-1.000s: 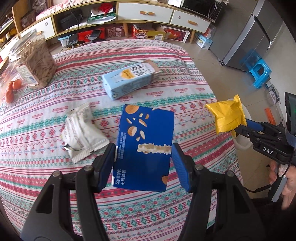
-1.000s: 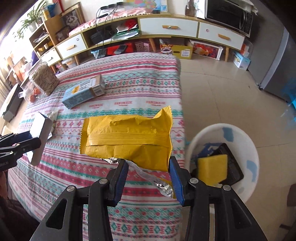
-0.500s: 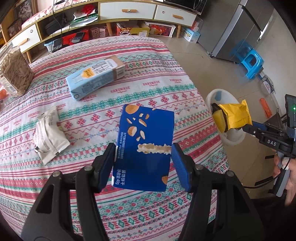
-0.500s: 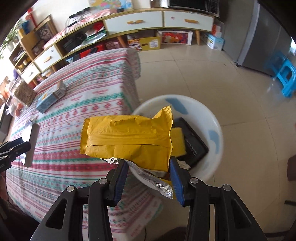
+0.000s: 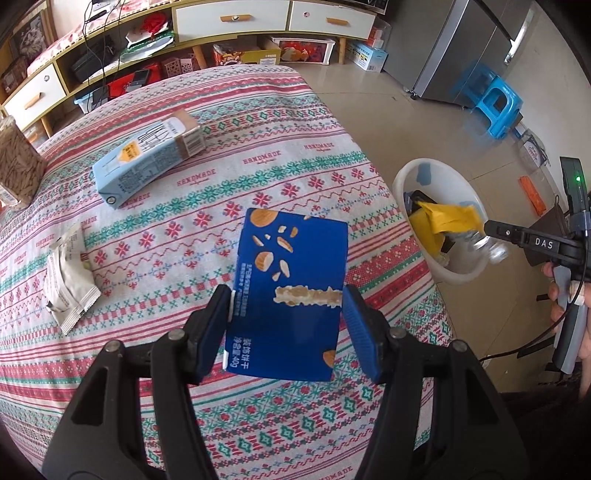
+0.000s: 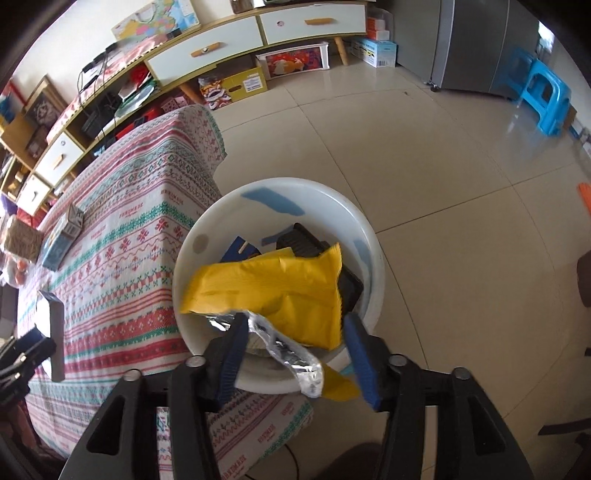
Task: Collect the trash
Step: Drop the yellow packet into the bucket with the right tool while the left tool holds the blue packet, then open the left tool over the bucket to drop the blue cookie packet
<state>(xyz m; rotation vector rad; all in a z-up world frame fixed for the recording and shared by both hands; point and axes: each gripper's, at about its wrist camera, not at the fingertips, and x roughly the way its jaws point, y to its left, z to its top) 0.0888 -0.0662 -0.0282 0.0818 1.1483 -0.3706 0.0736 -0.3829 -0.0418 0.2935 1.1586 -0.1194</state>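
Note:
My left gripper (image 5: 288, 299) is shut on a blue biscuit box (image 5: 291, 273), held above the patterned tablecloth (image 5: 258, 162) near the table's right edge. My right gripper (image 6: 295, 325) hangs over a white bin (image 6: 207, 229) on the floor beside the table. Its jaws are opening. A yellow snack wrapper (image 6: 273, 284) with a torn foil end sags between them into the bin, and the right pad stands apart from it. In the left wrist view the right gripper (image 5: 491, 229) is above the bin (image 5: 402, 177), with the yellow wrapper (image 5: 447, 221) dipping inside.
A light blue drink carton (image 5: 147, 162) and a white crumpled wrapper (image 5: 68, 280) lie on the table. A jar of snacks (image 5: 14, 166) stands at its far left. The bin holds dark and yellow trash. A blue stool (image 6: 543, 96) and a long cabinet (image 6: 280, 26) stand beyond.
The right gripper swung from over the table to above the bin and spread its jaws, and the yellow wrapper tilted down into the bin. The left gripper drifted toward the bin with the blue box.

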